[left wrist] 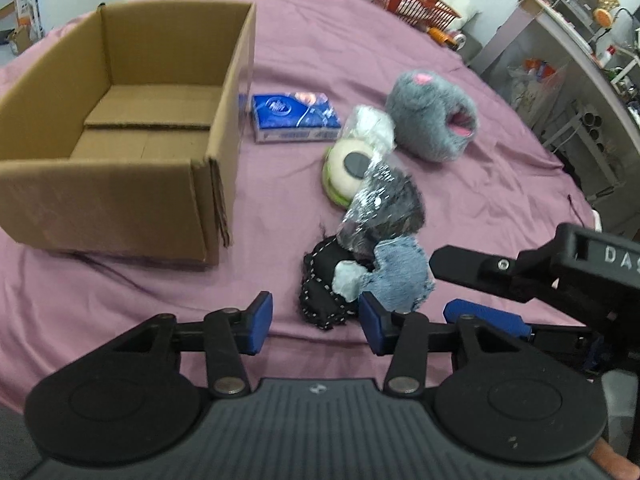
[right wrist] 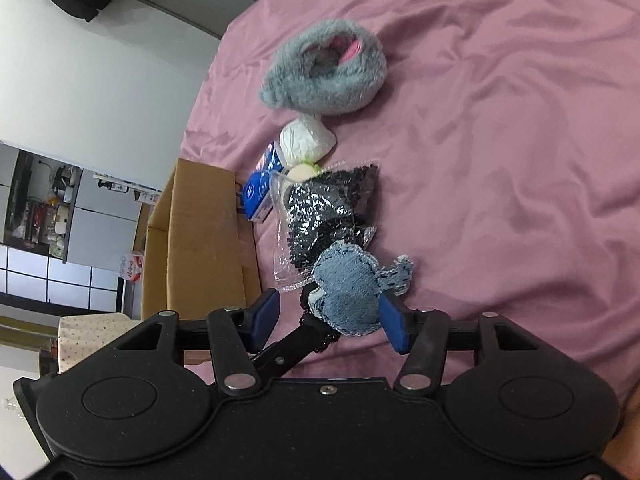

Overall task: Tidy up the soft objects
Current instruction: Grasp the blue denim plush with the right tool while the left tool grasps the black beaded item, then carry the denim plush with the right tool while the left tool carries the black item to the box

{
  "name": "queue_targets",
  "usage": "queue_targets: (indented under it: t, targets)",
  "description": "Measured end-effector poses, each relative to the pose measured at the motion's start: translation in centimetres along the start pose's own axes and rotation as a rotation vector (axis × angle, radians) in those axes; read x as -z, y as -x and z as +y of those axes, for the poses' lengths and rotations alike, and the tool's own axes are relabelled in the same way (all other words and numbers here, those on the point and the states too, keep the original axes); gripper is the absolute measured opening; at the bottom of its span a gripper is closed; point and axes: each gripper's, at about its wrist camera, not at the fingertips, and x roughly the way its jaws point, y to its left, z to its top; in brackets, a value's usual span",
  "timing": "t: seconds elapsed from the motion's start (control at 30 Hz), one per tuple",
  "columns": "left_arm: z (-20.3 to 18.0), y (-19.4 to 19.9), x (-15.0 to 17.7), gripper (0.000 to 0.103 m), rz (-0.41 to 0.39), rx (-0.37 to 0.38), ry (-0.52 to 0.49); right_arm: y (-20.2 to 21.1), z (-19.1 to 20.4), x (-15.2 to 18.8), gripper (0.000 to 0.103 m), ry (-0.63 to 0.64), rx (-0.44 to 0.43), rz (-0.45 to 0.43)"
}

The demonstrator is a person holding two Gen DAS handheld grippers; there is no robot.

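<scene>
My left tool (left wrist: 316, 326) and right tool (right wrist: 330, 326) both gape around the denim-and-black fabric toy (left wrist: 394, 274) lying just ahead near the bed's (left wrist: 460, 152) front edge, gripping nothing.

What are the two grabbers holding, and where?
Nothing yet, it seems. The left gripper straddles the black stitched toy; the right gripper straddles the denim heart, without squeezing.
</scene>
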Motion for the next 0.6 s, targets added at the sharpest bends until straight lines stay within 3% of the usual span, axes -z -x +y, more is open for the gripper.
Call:
queue_targets:
  t: [0.43,0.5,0.57,0.6]
  targets:
    - [0.1,-2.0,0.3,0.046,-0.012,0.014,0.017,-2.2,-0.1,0.0,0.055,-0.031,0.074,0.018]
    - [0.0,-2.1,0.4,0.041,-0.014,0.024,0.018,-2.3,-0.3,0.1,0.055,-0.035,0.08,0.017]
    - [-0.1,-2.5,0.4,0.026,0.001,0.043,0.031,-2.6,-0.3,-0.1,0.053,-0.044,0.086,0.016]
    - [-0.1,-2.6,0.5,0.022,0.006,0.04,0.037,-2.7,-0.4,-0.1,0.045,-0.044,0.094,0.014]
